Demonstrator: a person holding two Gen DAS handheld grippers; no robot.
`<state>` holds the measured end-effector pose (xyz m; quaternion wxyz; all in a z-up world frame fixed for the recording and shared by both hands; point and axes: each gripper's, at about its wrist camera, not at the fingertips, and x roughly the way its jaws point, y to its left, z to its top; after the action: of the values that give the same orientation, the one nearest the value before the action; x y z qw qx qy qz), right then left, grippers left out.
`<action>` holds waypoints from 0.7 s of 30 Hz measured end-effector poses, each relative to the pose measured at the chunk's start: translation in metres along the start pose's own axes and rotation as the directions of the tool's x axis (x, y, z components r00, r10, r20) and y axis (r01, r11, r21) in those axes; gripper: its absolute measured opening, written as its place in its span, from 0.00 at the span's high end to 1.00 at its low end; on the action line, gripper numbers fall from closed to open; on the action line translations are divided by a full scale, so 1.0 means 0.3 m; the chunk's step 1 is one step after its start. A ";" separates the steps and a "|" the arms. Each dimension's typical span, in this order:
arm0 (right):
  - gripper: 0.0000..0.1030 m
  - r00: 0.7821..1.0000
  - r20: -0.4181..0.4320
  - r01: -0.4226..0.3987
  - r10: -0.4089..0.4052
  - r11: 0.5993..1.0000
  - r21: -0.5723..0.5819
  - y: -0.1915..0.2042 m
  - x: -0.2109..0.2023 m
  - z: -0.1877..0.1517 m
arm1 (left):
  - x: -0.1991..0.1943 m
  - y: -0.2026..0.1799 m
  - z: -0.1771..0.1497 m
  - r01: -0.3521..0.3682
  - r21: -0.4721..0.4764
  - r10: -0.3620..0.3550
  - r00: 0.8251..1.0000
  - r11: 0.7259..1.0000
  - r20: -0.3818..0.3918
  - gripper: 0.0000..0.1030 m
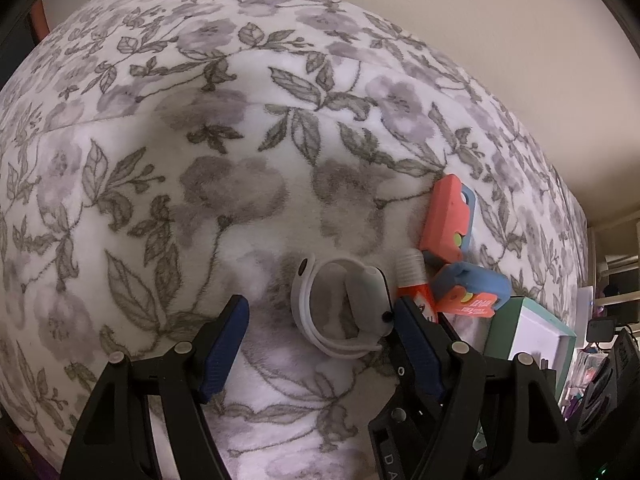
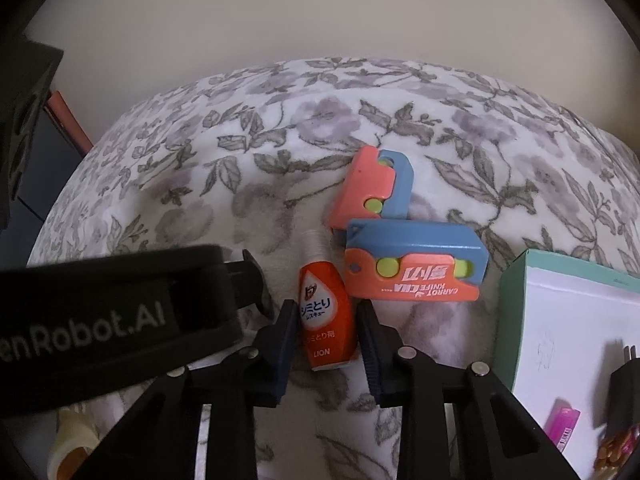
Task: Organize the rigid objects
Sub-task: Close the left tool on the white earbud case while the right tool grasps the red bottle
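Currently your right tongs straddle the small orange plastic stain-remover bottle, which lies on the floral fleece bed cover; the pads sit close beside its body, and contact cannot be confirmed. Your left tongs stand wide apart, gripping nothing, with the white looped wristband device lying between the fingertips. Two orange-and-blue plastic carrot-knife toys lie just beyond the bottle, beside a teal-rimmed cardboard box.

A bed under a floral fleece blanket carries everything. An orange bottle lies on it, two carrot knife toys just beyond, a white band beside it, and a green-rimmed box nearby.
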<state>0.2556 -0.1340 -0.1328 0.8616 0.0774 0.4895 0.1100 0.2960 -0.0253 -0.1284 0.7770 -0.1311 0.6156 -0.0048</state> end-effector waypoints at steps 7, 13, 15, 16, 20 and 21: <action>0.70 1.000 -0.008 -0.009 0.009 1.000 0.021 -0.012 -0.005 -0.005 | -0.002 -0.026 -0.002 0.051 0.009 -0.051 0.999 0.999 -0.007 0.47; 0.71 1.000 -0.013 -0.007 0.008 1.000 0.023 -0.013 -0.013 -0.008 | 0.001 -0.029 0.002 0.053 0.001 -0.053 0.999 0.999 -0.013 0.48; 0.71 1.000 -0.015 -0.014 0.014 0.999 0.031 -0.015 -0.017 -0.008 | -0.001 -0.019 0.001 0.058 -0.005 -0.058 0.998 0.998 -0.016 0.48; 0.71 1.000 -0.015 -0.017 0.017 0.999 0.035 -0.017 -0.017 -0.007 | -0.003 -0.015 0.000 0.059 -0.007 -0.059 0.998 0.998 -0.017 0.48; 0.71 1.000 -0.010 -0.026 0.026 0.999 0.041 -0.019 -0.032 -0.004 | -0.011 -0.009 -0.003 0.050 -0.017 -0.050 0.999 0.999 -0.018 0.48; 0.71 1.000 -0.006 -0.027 0.028 0.999 0.041 -0.018 -0.039 -0.002 | -0.015 -0.009 -0.003 0.046 -0.017 -0.046 0.999 0.999 -0.015 0.48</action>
<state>0.2499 -0.1423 -0.1247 0.8566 0.1011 0.4934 0.1121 0.2945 -0.0273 -0.1238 0.7709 -0.1516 0.6184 -0.0186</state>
